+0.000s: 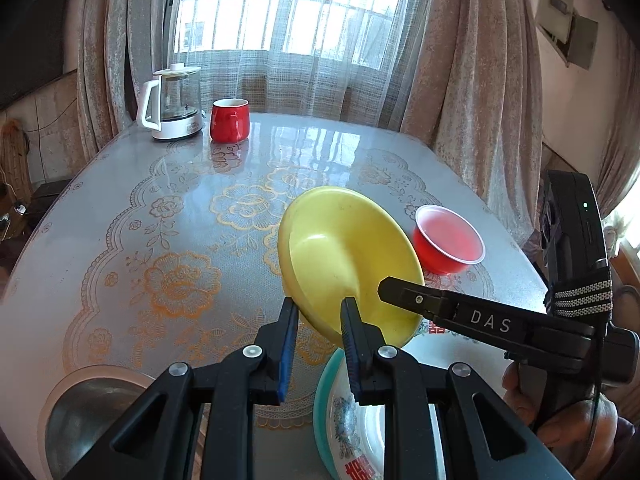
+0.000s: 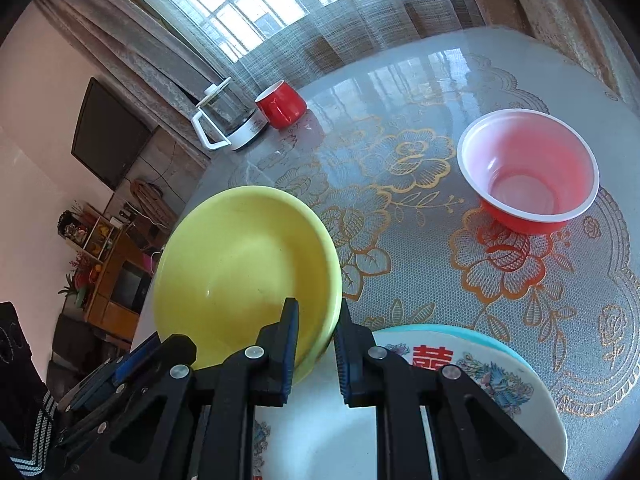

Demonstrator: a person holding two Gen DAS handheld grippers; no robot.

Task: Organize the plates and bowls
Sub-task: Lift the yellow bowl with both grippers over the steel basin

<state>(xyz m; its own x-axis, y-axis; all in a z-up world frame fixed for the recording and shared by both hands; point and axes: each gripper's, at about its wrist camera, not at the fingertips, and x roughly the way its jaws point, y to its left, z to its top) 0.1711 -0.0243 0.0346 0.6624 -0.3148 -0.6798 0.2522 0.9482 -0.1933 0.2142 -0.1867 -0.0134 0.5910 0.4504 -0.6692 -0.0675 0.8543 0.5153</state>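
A yellow bowl (image 1: 344,256) hangs tilted above the table, held by both grippers at its rim. My left gripper (image 1: 320,310) is shut on the near edge of the rim. My right gripper (image 2: 318,314) is shut on the rim of the same yellow bowl (image 2: 244,276); in the left wrist view the right gripper (image 1: 396,292) comes in from the right across the bowl's inside. Under the bowl lies a white enamel plate (image 2: 480,364) with a teal rim and red characters, the same plate (image 1: 340,420) showing at the bottom of the left wrist view. A red plastic bowl (image 2: 528,168) with a white rim stands upright farther right.
A steel bowl (image 1: 88,412) sits at the table's near left edge. At the far left, near the curtains, stand a red mug (image 1: 229,120) and a glass kettle (image 1: 172,108). A lace-pattern glossy cloth (image 1: 168,240) covers the round table. A hand (image 1: 560,408) holds the right gripper.
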